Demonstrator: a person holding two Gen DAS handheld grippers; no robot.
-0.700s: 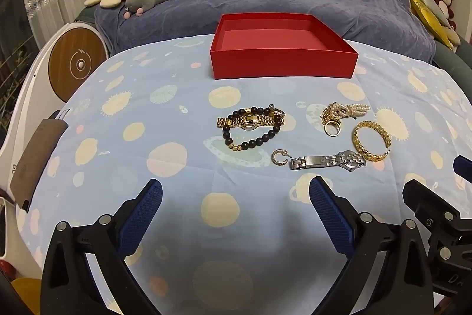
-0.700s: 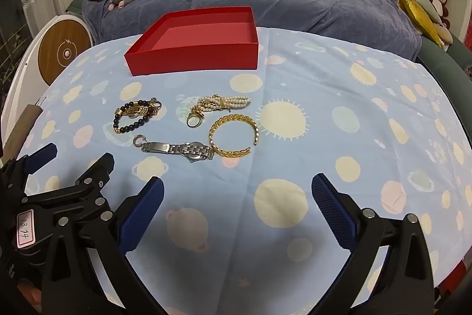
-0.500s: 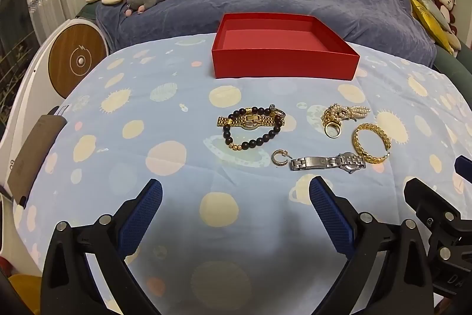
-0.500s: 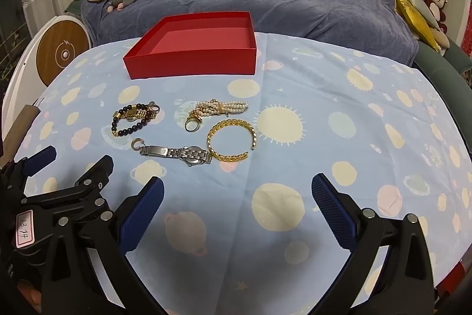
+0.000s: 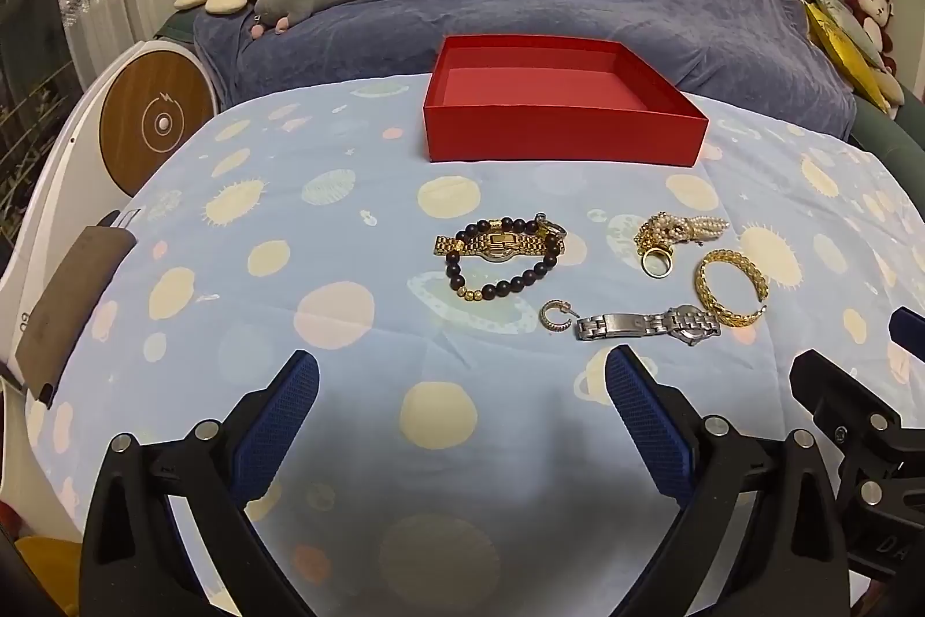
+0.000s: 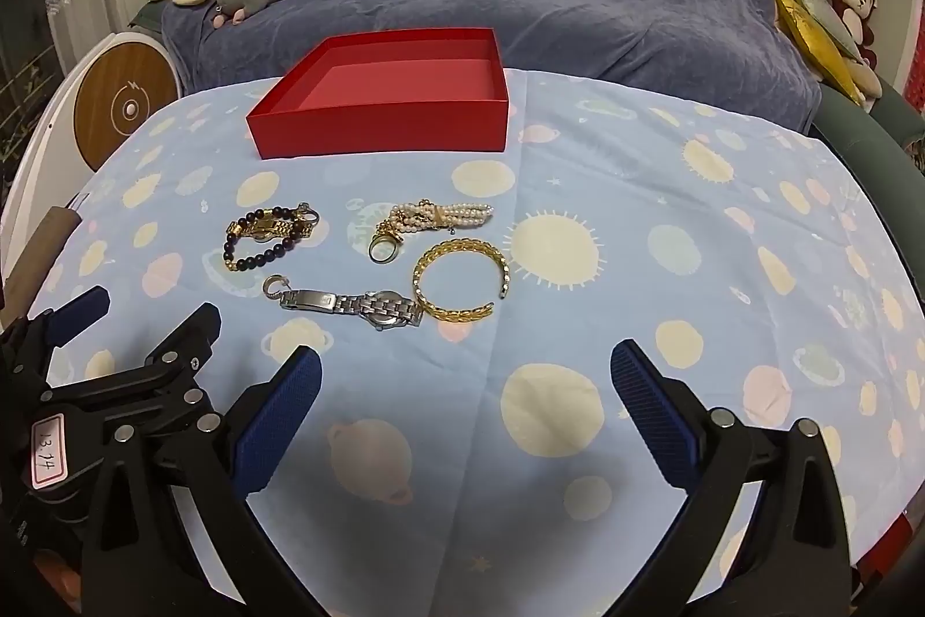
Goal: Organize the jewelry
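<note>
While both tools hung above the near edge of the pale blue planet-print tablecloth (image 5: 243, 270), nothing had yet been picked up, so the job looked to be at its very start. The left gripper (image 5: 462, 403) held its blue-padded jaws wide apart over bare cloth, and the right gripper (image 6: 465, 400) did likewise, neither touching any piece. All the jewelry lay in a loose cluster between the grippers and the empty red cardboard box (image 5: 563, 137), which sat at the far side of the table. On the left of the cluster a gold link watch (image 5: 497, 244) lay across a dark beaded bracelet (image 5: 509, 281); to the right sat a pearl strand bracelet (image 6: 439, 218) touching a gold ring (image 6: 384, 250), and a gold open cuff bangle (image 6: 462, 279). Nearest the tools lay a small hoop earring (image 5: 555, 316) just beside a silver steel watch (image 5: 647, 325). Judged from this layout, the next move called for lowering one gripper over a single piece, probably the silver watch, closing on its band without dragging the cuff touching it.
</note>
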